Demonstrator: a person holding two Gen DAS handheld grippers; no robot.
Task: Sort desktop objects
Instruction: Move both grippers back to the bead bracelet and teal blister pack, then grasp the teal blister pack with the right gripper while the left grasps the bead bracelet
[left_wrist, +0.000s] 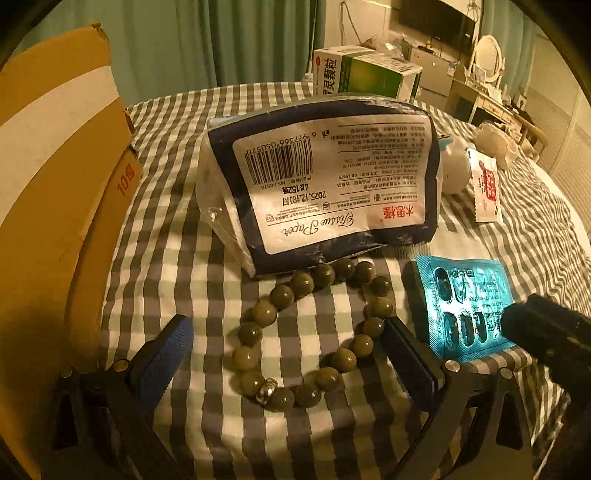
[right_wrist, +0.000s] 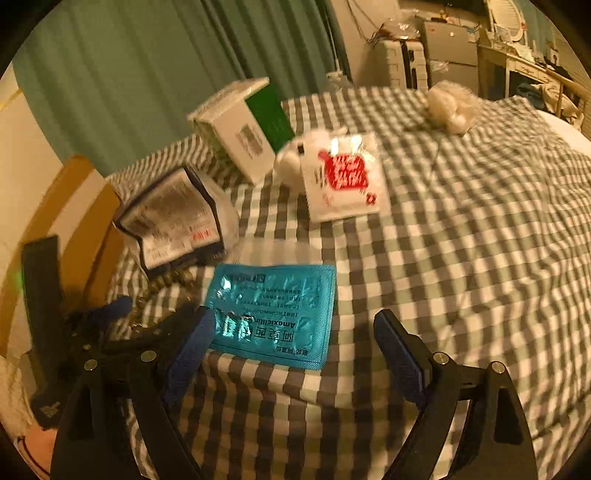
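A bracelet of olive-green beads (left_wrist: 284, 295) lies on the checked cloth (left_wrist: 184, 229), in front of a tissue pack (left_wrist: 325, 184). My left gripper (left_wrist: 286, 323) is open just above it, one finger on each side of the ring. To the right lies a teal blister pack of capsules (left_wrist: 461, 306), seen again in the right wrist view (right_wrist: 273, 314). My right gripper (right_wrist: 291, 323) hangs open over this pack. Its left finger covers the pack's left edge and its right finger stands off to the right. Neither gripper holds anything.
A tall cardboard box (left_wrist: 55, 184) stands at the left edge. Behind the tissue pack (right_wrist: 173, 221) are a green-and-white medicine box (right_wrist: 240, 129), a small white figure (right_wrist: 291, 162), a white sachet with red print (right_wrist: 343, 177) and a crumpled white bag (right_wrist: 450, 107).
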